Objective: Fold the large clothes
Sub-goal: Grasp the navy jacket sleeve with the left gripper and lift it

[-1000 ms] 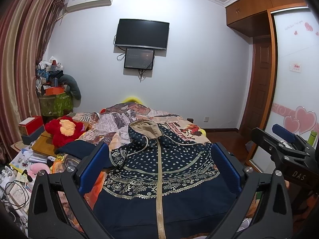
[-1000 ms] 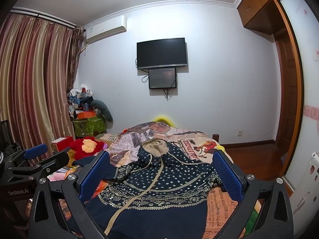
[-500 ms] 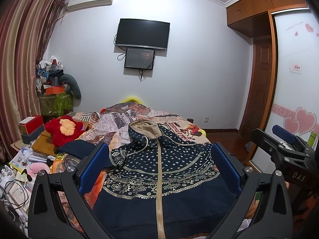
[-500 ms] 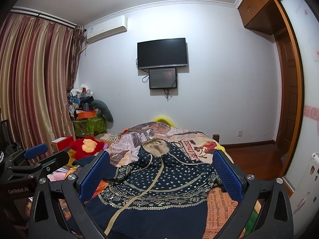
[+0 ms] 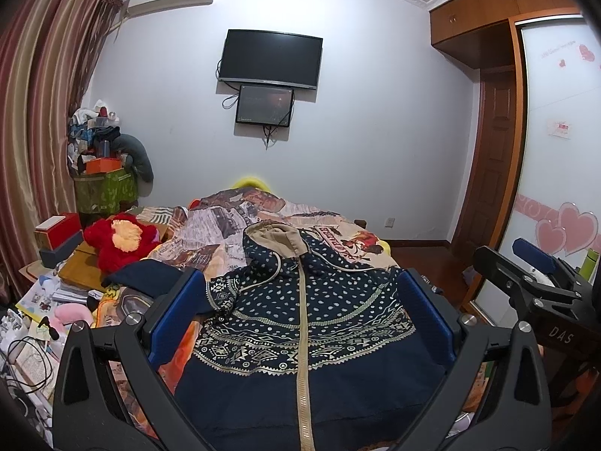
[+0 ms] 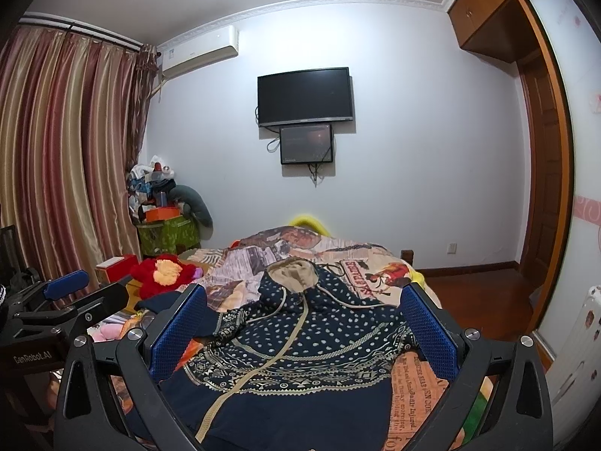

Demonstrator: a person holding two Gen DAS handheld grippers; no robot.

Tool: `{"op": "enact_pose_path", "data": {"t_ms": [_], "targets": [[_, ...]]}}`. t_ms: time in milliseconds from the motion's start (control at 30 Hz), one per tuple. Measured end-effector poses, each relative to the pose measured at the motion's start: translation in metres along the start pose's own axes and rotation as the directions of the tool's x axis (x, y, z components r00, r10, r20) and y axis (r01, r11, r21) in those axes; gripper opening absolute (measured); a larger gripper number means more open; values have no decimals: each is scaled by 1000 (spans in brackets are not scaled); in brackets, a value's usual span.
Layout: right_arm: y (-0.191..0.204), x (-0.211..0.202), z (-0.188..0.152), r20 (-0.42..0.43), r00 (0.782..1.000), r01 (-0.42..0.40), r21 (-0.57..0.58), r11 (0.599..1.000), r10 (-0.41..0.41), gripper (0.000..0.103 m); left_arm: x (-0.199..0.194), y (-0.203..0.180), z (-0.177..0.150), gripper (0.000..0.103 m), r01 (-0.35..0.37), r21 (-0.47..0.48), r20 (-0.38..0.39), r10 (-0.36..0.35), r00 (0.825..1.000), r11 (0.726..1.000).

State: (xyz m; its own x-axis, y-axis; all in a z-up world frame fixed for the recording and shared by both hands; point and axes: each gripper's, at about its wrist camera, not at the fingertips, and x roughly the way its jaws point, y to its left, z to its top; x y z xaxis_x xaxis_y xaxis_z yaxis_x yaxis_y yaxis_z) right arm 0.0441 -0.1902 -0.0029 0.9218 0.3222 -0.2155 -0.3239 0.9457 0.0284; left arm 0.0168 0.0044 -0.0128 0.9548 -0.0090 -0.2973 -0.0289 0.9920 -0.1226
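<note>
A navy hooded jacket (image 5: 304, 323) with white dots, a patterned band and a tan zipper lies spread front-up on the bed, hood toward the far wall. It also shows in the right wrist view (image 6: 300, 353). My left gripper (image 5: 300, 319) is open and empty, held above the jacket's lower part. My right gripper (image 6: 304, 334) is open and empty, also above the jacket, a little to the right. Each gripper shows at the edge of the other's view: the right one (image 5: 533, 263) and the left one (image 6: 64, 289).
The bed has a printed newspaper-pattern cover (image 5: 225, 225). A red plush toy (image 5: 120, 240), boxes and clutter lie to the left of the bed. A TV (image 5: 270, 58) hangs on the far wall. A wardrobe door (image 5: 556, 188) stands at the right.
</note>
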Motion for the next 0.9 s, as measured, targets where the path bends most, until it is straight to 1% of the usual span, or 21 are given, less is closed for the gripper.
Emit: {"op": "enact_pose_path", "data": {"t_ms": [200,433,533,633,700,767,833,900], "targets": [[4,22,2,-31,1000,-2,-11,1000,2,103,19,16,7,103,-29,-7,-7,29,1000,1000],[3,73,12,-54,998,-16,-19,1000,15,103,62,58,25,103,-122,-22,-29,121,992,992],[2,107,20,-77,997,-26,-21,999,24,103,86,84,34,103,-168,-30,-46,167,985,985],[3,144,25,-120,993,-22,-30,999,19,103,117,115,41,103,-230,-35,-85,226,970,973],[6,174,28,-155,987,-35,-47,998,27,103,141,136,42,103,-256,-38,-138,248,959,966],[7,200,27,-190,982,-38,-62,997,25,103,169,160,41,103,-273,-57,-204,257,945,960],[9,229,24,-228,973,-46,-71,996,29,103,194,184,36,103,-284,-88,-273,251,929,955],[11,255,21,-274,961,-71,-74,995,48,103,217,207,27,103,-303,-121,-346,246,906,945]]}}
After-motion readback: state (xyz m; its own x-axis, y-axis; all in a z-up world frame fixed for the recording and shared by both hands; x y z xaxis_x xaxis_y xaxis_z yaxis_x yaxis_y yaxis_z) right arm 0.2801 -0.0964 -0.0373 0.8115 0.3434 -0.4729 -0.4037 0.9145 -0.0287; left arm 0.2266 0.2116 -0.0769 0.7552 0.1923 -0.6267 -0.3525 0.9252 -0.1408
